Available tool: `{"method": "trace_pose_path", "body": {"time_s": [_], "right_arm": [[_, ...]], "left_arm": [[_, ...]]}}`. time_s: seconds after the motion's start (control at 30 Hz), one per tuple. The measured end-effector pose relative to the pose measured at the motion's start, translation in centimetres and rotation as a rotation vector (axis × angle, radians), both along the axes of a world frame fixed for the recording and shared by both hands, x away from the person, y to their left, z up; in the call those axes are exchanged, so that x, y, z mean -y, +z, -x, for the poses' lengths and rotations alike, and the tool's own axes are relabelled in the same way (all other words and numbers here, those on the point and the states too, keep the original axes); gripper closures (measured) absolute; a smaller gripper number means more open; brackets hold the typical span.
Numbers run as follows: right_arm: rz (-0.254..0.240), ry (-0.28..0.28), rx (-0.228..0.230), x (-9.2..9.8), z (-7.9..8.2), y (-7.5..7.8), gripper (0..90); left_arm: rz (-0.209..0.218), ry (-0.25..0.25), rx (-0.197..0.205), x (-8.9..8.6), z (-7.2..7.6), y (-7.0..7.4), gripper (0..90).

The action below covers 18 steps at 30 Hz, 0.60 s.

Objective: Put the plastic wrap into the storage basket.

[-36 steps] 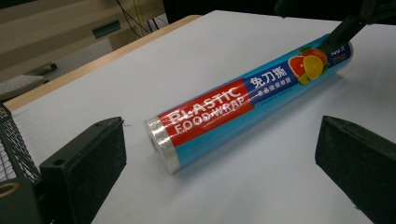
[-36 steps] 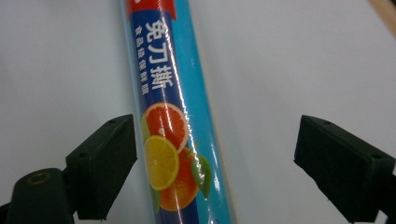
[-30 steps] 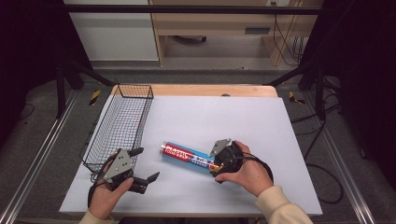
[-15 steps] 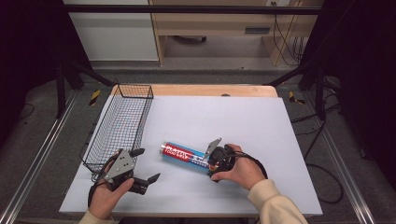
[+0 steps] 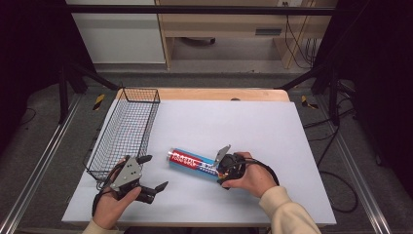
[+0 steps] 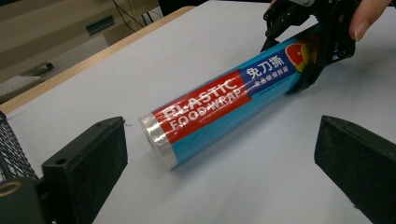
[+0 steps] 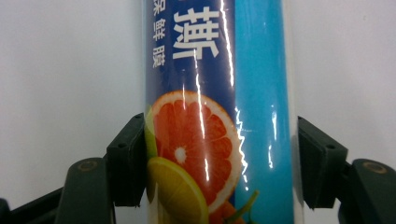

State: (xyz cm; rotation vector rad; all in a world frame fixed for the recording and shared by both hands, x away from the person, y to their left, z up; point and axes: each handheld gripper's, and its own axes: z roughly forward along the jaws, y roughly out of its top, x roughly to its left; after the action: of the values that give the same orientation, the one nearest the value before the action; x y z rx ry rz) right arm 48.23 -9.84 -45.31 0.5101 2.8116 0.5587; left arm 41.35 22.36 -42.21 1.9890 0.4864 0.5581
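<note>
While your right gripper (image 7: 219, 163) straddles the roll (image 5: 195, 164), jaws pressed to both its sides at the orange-printed end, your left gripper (image 5: 148, 171) sits spread wide, roll lying ahead between its jaws, basket (image 5: 124, 131) just beside.

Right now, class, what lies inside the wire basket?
Through the mesh of the wire basket, only the white table surface shows in the high view; nothing lies inside. The near corner is partly covered by the left gripper.
</note>
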Motion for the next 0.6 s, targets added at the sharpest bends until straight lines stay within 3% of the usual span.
{"method": "trace_pose_path", "body": {"time_s": [0.2,0.4,0.53,0.6], "right_arm": [[0.006,0.012,0.033,0.2,0.3,0.3,32.0],[-0.004,0.031,0.063,1.2,0.3,2.4,31.9],[0.041,0.051,0.089,1.6,-0.1,4.2,32.0],[0.062,0.066,0.102,1.8,-0.4,4.9,32.0]], "left_arm": [[-0.039,-0.029,0.043,1.3,-1.3,1.8,3.2],[-0.153,-0.093,0.077,3.3,-3.7,3.0,3.2],[-0.229,-0.132,0.100,4.8,-5.1,3.3,3.1],[-0.287,-0.152,0.115,5.6,-5.5,3.5,3.3]]}}
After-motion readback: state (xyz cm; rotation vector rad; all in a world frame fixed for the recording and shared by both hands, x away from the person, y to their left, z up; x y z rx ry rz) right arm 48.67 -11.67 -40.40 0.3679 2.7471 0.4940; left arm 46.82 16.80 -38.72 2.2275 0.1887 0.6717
